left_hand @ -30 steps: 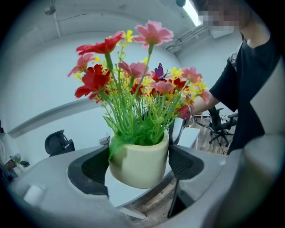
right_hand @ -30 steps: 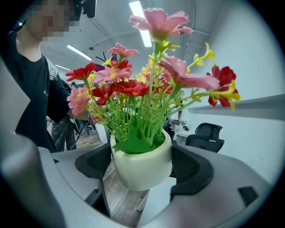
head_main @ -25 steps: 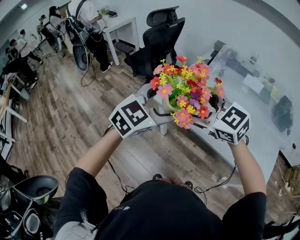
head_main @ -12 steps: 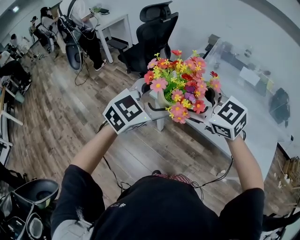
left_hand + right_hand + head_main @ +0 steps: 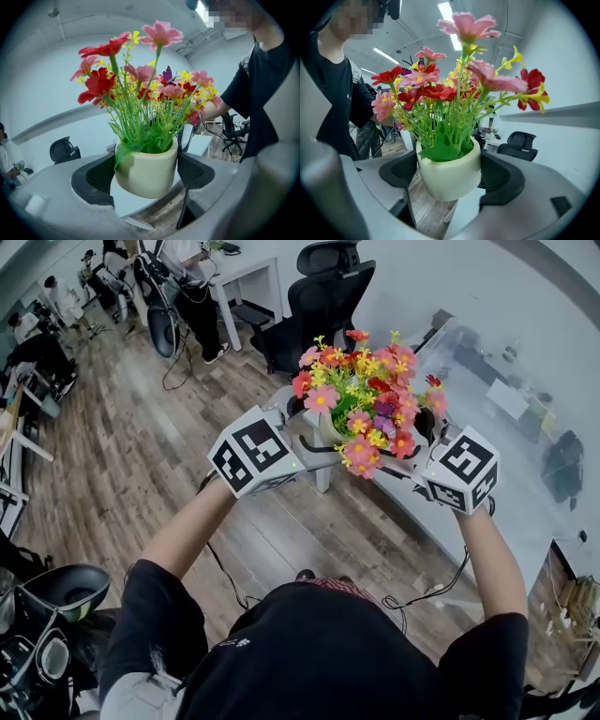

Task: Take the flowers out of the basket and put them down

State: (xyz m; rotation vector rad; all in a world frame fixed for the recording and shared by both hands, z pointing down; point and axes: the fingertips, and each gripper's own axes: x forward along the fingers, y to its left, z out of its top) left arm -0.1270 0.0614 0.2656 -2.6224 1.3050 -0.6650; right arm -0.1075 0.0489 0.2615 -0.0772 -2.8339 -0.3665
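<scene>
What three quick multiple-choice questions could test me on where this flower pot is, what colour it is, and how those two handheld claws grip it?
1. Where is the flower pot?
A. standing on a shelf
B. held up by the left gripper and right gripper
C. inside a basket

2. What colour is the pot?
A. black
B. blue
C. cream

3. The left gripper's jaws are:
A. wide apart and empty
B. shut on one flower stem
C. pressed on the pot's sides

Answers:
1 B: each gripper view shows the pot between that gripper's jaws, resting on nothing.
2 C: its wall is pale cream in both gripper views.
3 C: both jaws touch the pot's wall.
</scene>
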